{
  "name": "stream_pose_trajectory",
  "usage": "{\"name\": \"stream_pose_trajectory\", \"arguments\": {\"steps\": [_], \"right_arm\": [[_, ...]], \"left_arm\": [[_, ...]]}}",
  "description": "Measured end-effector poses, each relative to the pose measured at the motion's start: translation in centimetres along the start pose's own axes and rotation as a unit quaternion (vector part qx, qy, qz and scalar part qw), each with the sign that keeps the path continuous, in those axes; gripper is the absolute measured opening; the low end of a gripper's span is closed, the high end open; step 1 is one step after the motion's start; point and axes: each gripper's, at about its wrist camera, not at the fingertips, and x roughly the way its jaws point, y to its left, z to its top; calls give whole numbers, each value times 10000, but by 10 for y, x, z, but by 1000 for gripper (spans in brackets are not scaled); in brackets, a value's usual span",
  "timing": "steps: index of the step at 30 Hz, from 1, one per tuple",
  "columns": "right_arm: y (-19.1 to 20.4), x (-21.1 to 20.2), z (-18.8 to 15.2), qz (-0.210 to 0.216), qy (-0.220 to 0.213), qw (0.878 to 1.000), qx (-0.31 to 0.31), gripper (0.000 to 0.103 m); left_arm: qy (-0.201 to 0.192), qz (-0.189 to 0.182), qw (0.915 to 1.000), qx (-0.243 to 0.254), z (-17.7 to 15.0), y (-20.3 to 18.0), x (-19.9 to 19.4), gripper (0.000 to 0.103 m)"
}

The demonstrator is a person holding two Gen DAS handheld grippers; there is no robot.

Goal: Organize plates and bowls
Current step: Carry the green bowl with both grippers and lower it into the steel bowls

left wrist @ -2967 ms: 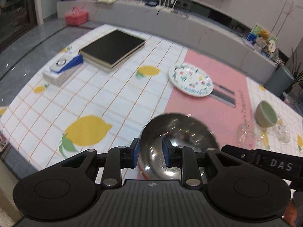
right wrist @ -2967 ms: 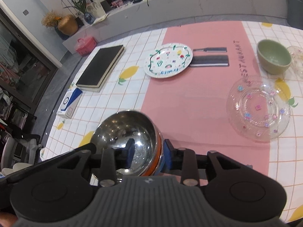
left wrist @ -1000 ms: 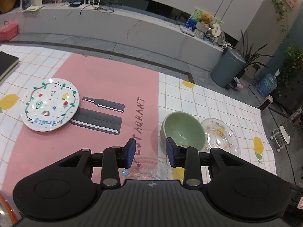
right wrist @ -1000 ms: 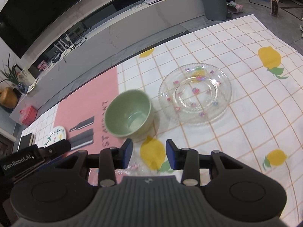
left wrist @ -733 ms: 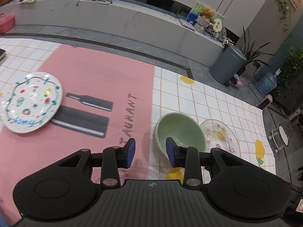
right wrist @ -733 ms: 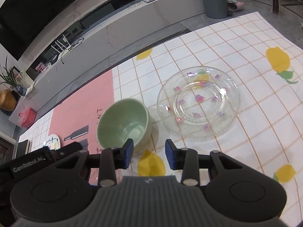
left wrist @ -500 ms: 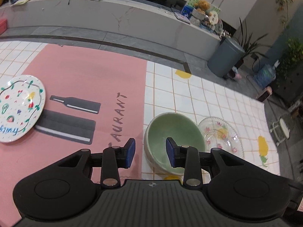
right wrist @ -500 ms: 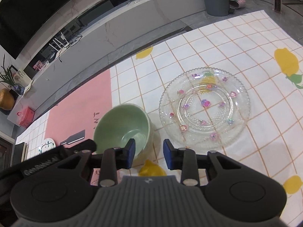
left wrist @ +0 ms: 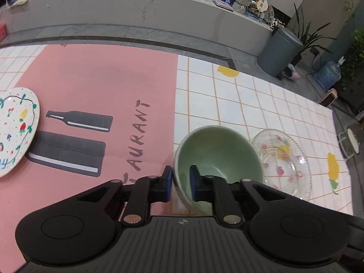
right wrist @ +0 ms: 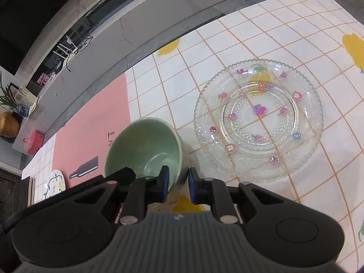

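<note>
A pale green bowl stands upright where the pink runner meets the lemon-print cloth. My left gripper straddles its left wall, one blue pad outside and one inside, jaws closing onto the rim. From the right wrist view, my right gripper straddles the green bowl's near right wall the same way, jaws closing on it. A clear glass plate with small coloured flowers lies just right of the bowl. A white painted plate lies far left on the runner.
The pink runner with bottle prints covers the table's middle. Beyond the table's far edge runs a grey floor strip and a long low bench. A grey bin stands past the far right corner.
Both grippers came down and forward to the green bowl, and their jaws narrowed from wide apart to around its rim. Three seconds ago they held a steel bowl at the table's left.
</note>
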Motion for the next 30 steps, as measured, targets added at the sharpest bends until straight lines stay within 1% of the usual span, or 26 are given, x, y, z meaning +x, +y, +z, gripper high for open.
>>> {"name": "stream_pose_trajectory", "arguments": {"steps": [1, 4, 6, 12, 21, 25, 30], "right_arm": [[0, 0, 0, -10, 9, 10000, 3, 16], [1, -1, 0, -89, 73, 9999, 17, 14], [0, -4, -2, -68, 86, 9999, 50, 13], [7, -28, -16, 1, 22, 10000, -33, 13], [32, -80, -54, 290, -41, 9993, -215, 13], [47, -103, -75, 511, -19, 9982, -321, 13], [70, -130, -103, 788, -29, 9958, -470, 13]], "left_arm": [[-2, 17, 10000, 19, 0, 0, 0, 11], [45, -10, 10000, 40, 0, 0, -3, 10], [50, 0, 10000, 27, -1, 0, -7, 10], [-45, 33, 10000, -19, -12, 3, -35, 10], [-196, 201, 9995, -120, -34, 19, -101, 9], [-438, 249, 9985, -216, -43, 33, -140, 8], [-737, 420, 9962, -215, -57, 49, -185, 8]]}}
